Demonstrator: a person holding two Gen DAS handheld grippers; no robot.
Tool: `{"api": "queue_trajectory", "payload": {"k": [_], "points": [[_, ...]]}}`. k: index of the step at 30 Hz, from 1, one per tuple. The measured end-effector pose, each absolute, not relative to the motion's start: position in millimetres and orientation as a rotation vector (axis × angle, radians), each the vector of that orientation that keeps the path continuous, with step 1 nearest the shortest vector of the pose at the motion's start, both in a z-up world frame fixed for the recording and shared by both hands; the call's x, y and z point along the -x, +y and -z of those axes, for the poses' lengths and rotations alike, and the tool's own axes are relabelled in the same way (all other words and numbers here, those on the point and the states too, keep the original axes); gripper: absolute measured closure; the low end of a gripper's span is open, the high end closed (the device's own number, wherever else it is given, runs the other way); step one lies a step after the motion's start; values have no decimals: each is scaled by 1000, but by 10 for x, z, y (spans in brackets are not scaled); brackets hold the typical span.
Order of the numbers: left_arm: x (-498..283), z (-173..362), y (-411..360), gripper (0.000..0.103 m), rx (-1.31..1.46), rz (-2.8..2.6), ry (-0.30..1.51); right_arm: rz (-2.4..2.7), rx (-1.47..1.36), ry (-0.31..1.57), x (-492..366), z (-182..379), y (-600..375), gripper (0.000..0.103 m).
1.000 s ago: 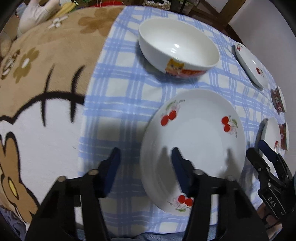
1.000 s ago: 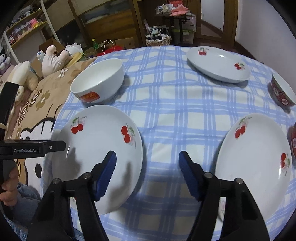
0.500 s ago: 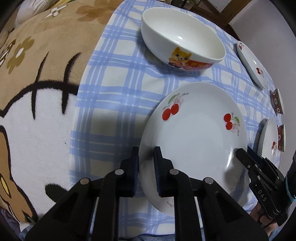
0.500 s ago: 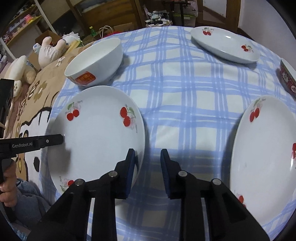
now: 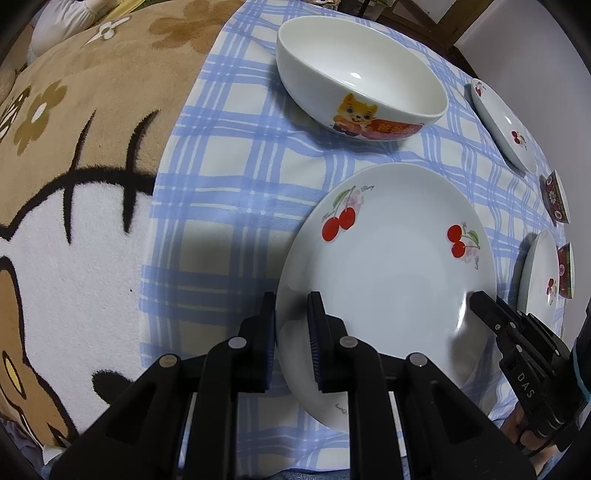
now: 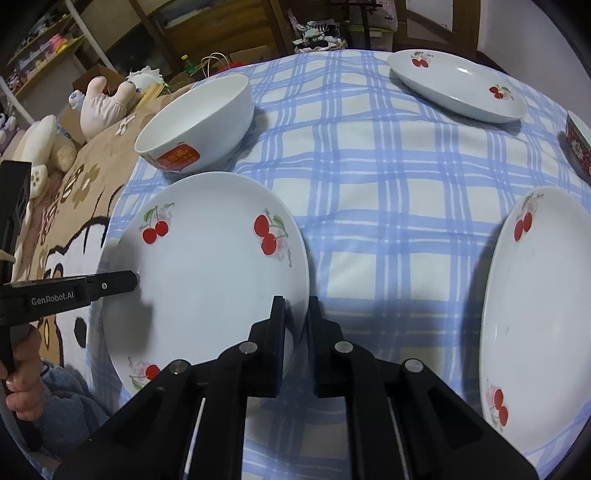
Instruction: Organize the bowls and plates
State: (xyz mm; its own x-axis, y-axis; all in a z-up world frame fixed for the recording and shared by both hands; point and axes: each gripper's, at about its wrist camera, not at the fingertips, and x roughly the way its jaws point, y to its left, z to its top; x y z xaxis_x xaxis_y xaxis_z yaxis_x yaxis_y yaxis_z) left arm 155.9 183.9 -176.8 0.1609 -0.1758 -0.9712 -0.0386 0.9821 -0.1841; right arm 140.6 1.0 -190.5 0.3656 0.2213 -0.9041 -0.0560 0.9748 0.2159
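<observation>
My left claw (image 5: 291,332) pinches the plate (image 5: 388,266) at its left rim, lower centre of frame; my right claw (image 6: 297,332), jaws just closing, clamps the opposite rim — the plate spans between both, ready to lift level off the bench (image 6: 388,177).

A blue and white checked tablecloth (image 6: 388,177) is spread over the table. On the left, a brown plush blanket with a cartoon face and pale flowers (image 5: 74,155) is laid beside it, touching its edge. Far on the left, white and pink soft toys (image 6: 107,99) are seen beyond the blanket, near a brown cardboard box (image 6: 98,74). Wooden shelves with small colourful items (image 6: 44,48) are placed at the far left, and dark wooden furniture (image 6: 207,26) is seen behind the table.
</observation>
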Motion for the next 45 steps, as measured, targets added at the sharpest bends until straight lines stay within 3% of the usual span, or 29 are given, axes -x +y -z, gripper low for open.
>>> {"api": "queue_trajectory", "payload": {"k": [21, 45], "points": [[-1540, 1544, 1851, 87, 98, 91, 1340, -194, -111, 1153, -1431, 1757, 34, 91], [-1325, 724, 1416, 88, 26, 119, 1194, -159, -110, 1020, -1146, 1038, -320, 91]]}}
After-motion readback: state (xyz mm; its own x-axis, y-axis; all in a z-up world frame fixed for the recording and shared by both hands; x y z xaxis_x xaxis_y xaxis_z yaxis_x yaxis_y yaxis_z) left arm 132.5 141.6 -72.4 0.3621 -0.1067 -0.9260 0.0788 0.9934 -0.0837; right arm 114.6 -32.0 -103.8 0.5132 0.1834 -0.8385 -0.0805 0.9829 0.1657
